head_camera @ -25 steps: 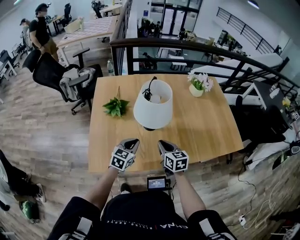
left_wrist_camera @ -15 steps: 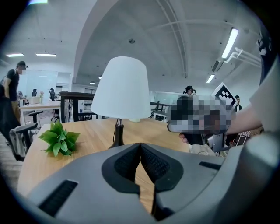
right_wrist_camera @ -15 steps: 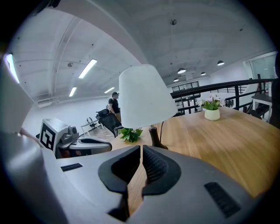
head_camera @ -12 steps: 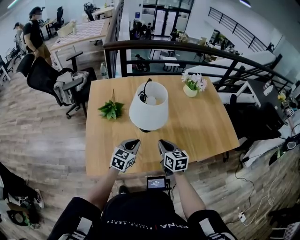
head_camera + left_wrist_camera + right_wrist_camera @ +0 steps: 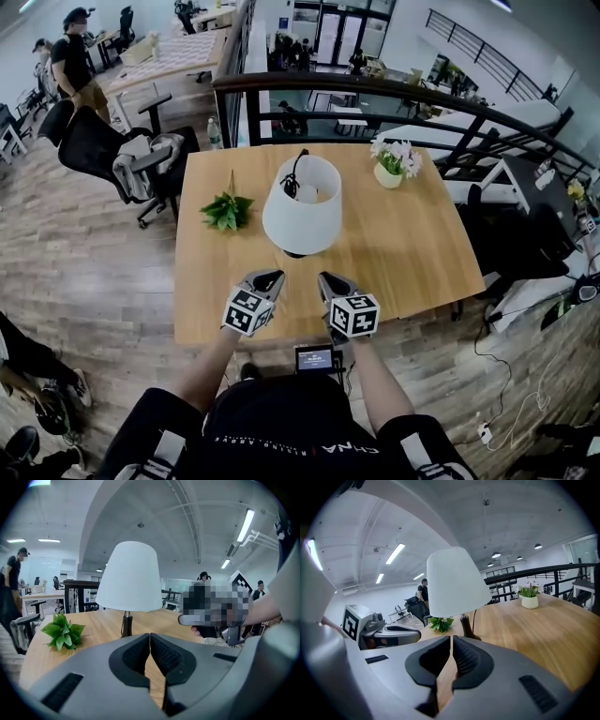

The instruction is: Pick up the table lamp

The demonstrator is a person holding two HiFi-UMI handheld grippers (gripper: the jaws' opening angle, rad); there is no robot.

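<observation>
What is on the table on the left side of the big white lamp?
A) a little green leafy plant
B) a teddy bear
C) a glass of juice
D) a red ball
A: in the head view a little green leafy plant sits on the wooden table to the left of the white lamp, while a white pot of flowers stands on the lamp's other side.

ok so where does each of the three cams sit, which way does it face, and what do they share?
Head view: on the person's head, steeply down at the table and lamp; both forearms, left gripper, right gripper show.
Left gripper view: on the left gripper, along its shut jaws toward the lamp; right gripper at right.
Right gripper view: on the right gripper, shut jaws toward the lamp; left gripper at left.
Shared: all three show lamp and plant.
</observation>
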